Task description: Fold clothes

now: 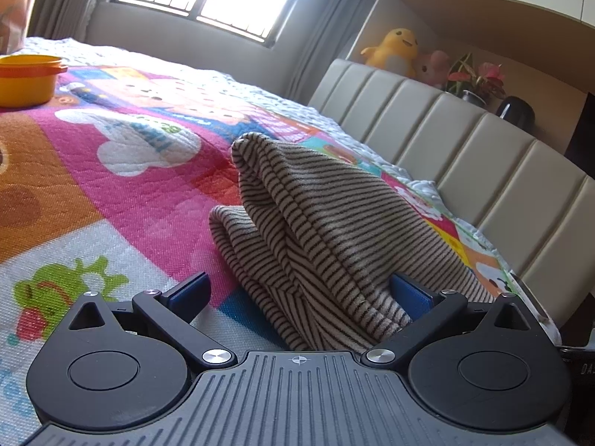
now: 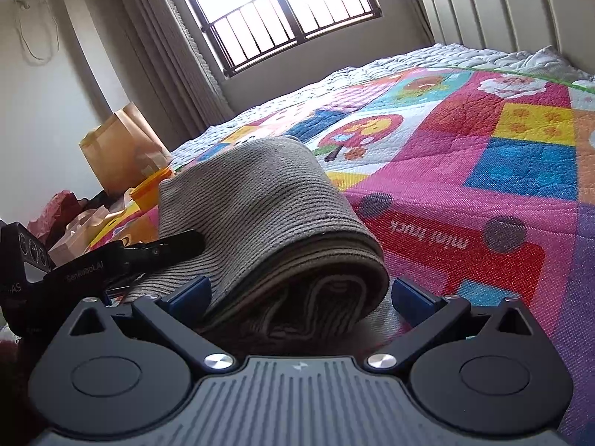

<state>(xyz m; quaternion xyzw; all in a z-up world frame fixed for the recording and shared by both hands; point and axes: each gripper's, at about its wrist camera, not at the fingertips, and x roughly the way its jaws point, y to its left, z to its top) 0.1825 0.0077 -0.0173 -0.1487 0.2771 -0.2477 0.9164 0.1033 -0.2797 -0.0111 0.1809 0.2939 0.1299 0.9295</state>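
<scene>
A beige garment with thin dark stripes point(image 1: 308, 230) lies folded in a bundle on the colourful quilt point(image 1: 122, 186). In the left wrist view it rises in a peak between the fingers of my left gripper point(image 1: 301, 293), which is open around its near end. In the right wrist view the same garment point(image 2: 267, 223) shows as a thick folded roll lying between the fingers of my right gripper point(image 2: 301, 293), also open. The left gripper's black body point(image 2: 122, 256) rests against the garment's left side there.
An orange plastic tub point(image 1: 28, 80) stands on the quilt at the far left. A padded beige headboard point(image 1: 465, 156) runs along the right, with plush toys point(image 1: 394, 52) and a plant on the shelf above. Paper bags point(image 2: 119, 148) and clutter stand beside the bed.
</scene>
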